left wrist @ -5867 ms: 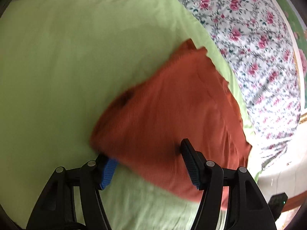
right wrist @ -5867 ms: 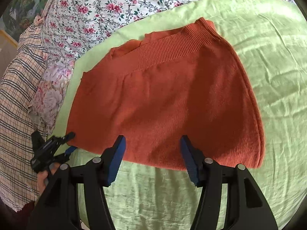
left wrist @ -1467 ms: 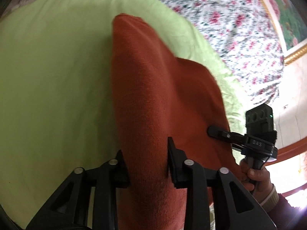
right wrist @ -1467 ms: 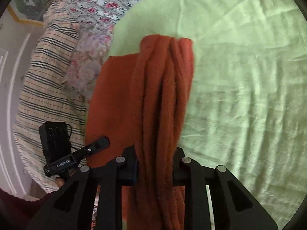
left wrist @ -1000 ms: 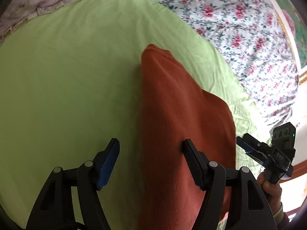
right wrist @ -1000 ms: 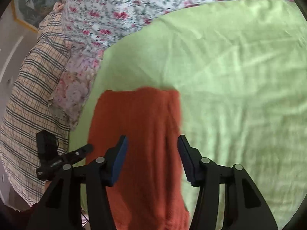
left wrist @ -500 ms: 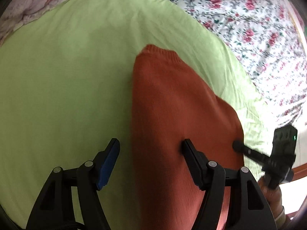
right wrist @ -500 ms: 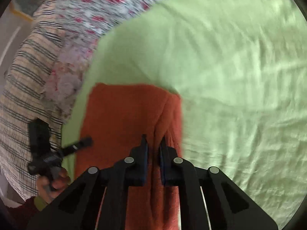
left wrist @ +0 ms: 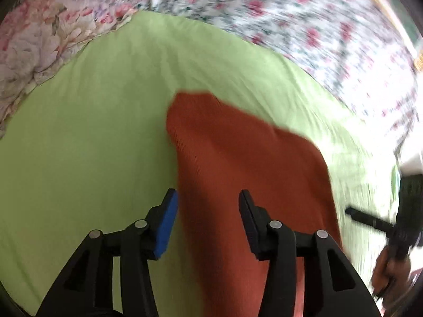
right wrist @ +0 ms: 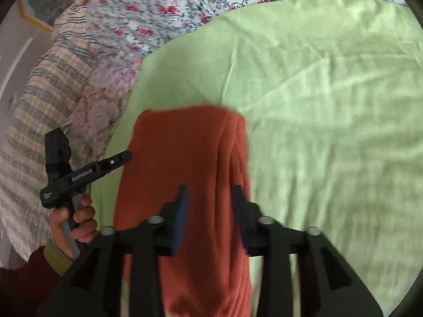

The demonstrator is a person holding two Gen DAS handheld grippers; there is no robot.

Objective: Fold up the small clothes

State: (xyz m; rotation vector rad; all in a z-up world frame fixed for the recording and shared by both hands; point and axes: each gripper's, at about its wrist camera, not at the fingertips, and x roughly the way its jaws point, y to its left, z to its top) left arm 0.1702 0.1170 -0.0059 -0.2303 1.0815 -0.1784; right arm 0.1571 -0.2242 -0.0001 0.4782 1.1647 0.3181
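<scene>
Here the garment (right wrist: 185, 174) is seen folded on the green sheet (right wrist: 330, 105), its long axis running from 6 to 12 o'clock, straddled ungripped by the parted right gripper (right wrist: 208, 200) and, at its left edge, the parted left gripper (left wrist: 207, 206)

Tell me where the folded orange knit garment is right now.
The folded orange knit garment lies on the light green sheet, centre-left in the right wrist view, near the floral bedding.
</scene>
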